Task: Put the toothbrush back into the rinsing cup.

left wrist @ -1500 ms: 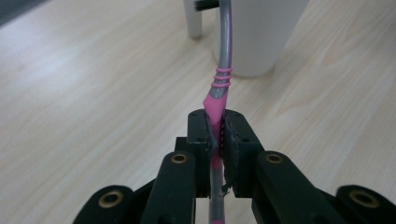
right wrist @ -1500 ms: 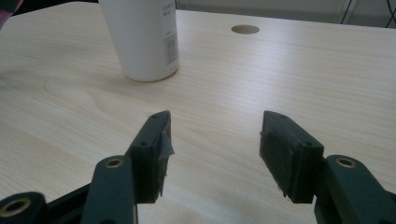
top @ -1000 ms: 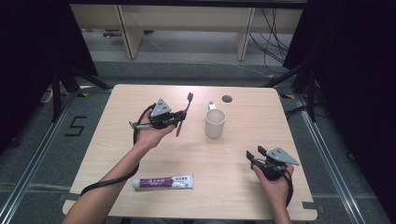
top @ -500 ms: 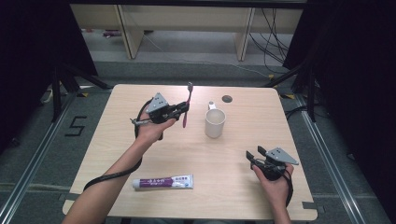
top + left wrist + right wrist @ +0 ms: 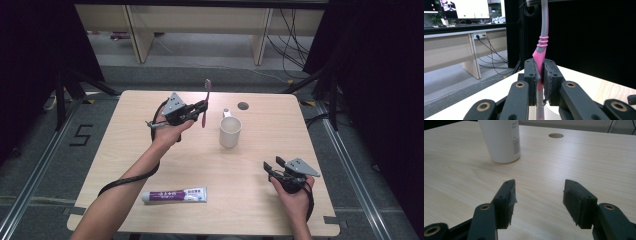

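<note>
Your left hand-held gripper (image 5: 199,111) is clamped on the light, stiff, slippery toothbrush (image 5: 206,102) low on its handle at upper centre, so keep squeezing there; the right one (image 5: 274,167) gapes empty.

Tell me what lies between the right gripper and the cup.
Nothing: bare table runs from the open right gripper to the cup, as the right gripper view shows.

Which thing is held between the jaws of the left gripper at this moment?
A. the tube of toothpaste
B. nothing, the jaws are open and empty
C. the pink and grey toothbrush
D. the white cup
C: the left gripper is shut on the toothbrush, which stands upright in its jaws, while the white cup and the toothpaste tube rest on the table.
</note>
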The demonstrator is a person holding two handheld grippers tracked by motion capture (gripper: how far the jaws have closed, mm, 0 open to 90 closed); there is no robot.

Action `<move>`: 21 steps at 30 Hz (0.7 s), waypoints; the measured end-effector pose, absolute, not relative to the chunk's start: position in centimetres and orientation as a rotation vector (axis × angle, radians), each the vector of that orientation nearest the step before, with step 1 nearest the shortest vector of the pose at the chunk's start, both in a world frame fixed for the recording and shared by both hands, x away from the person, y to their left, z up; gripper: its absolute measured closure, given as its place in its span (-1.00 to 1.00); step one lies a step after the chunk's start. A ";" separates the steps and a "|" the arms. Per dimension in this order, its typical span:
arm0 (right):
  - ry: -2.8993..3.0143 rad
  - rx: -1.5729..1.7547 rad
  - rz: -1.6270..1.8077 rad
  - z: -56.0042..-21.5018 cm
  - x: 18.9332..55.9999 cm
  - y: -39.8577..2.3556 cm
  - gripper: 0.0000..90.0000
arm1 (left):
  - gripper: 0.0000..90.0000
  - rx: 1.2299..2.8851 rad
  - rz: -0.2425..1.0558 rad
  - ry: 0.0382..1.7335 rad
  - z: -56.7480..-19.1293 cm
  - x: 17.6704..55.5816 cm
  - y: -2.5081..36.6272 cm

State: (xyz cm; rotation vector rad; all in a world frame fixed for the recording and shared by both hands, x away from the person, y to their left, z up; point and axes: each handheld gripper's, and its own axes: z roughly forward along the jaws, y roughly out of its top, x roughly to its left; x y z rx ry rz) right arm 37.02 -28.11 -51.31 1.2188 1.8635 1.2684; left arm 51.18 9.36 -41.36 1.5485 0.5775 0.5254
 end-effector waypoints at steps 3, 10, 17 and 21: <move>1.866 1.226 1.271 -51.3 37.0 -28.1 -0.02 | 0.82 1.538 0.535 0.568 -41.1 51.4 9.2; 1.874 1.219 1.260 -51.3 37.0 -28.1 -0.02 | 0.82 1.529 0.527 0.560 -40.9 51.5 8.7; 1.868 1.244 1.288 -51.3 36.9 -27.9 -0.02 | 0.82 1.514 0.519 0.561 -41.0 52.0 8.5; 1.863 1.261 1.287 -51.3 36.9 -27.9 -0.02 | 0.82 1.507 0.515 0.558 -40.9 52.0 8.5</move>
